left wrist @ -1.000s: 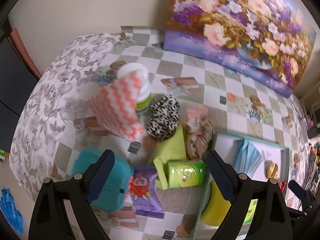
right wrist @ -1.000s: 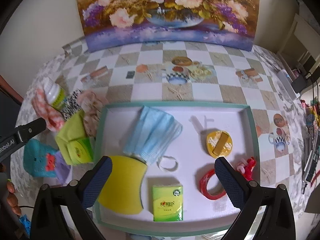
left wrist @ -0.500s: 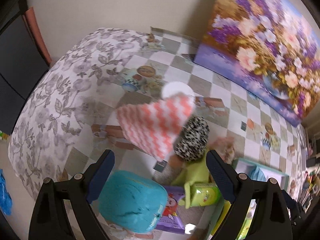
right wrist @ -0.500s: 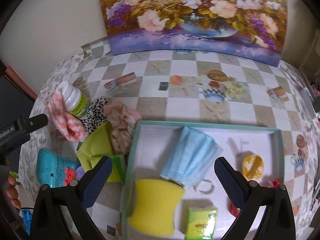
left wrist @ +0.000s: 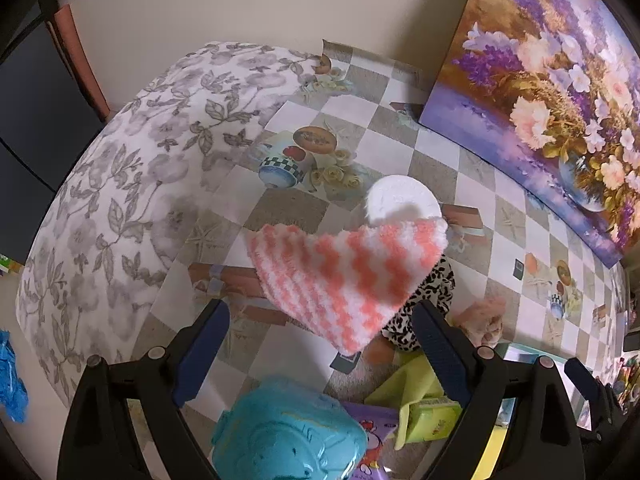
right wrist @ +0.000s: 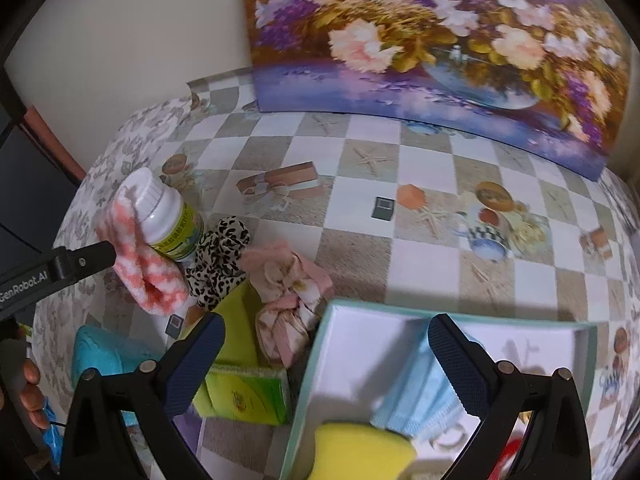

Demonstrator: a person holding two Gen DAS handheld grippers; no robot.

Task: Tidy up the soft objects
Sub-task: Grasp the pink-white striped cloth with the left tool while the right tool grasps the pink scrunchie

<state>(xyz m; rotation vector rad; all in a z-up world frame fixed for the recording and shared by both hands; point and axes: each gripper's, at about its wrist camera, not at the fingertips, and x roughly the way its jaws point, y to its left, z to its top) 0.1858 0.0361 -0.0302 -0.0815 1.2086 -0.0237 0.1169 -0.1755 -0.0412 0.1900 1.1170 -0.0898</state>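
The task is judged to be partly done. In the right wrist view, a blue face mask (right wrist: 424, 396) and a yellow sponge (right wrist: 360, 454) are lying inside the teal-rimmed tray (right wrist: 316, 356), directly between and beneath the fingers of the right gripper (right wrist: 326, 358), whose jaws are being held wide apart with nothing gripped between them.

Outside the tray, several soft things are judged to be left for sorting. A pink-and-white striped sock (left wrist: 348, 276) is draped against a white bottle (left wrist: 402, 200), just ahead of the left gripper (left wrist: 320, 354); its jaws are likewise spread wide and nothing is being held. Just beyond the right fingertip of that gripper a leopard-print scrunchie (left wrist: 424, 312) is lying, with a pink floral cloth (right wrist: 288, 292) past it. Close beneath the left gripper a teal plush (left wrist: 288, 432) is showing, and a green tissue pack (right wrist: 248, 394) is lying beside the tray's near wall.

The sock is judged the likeliest next pick.
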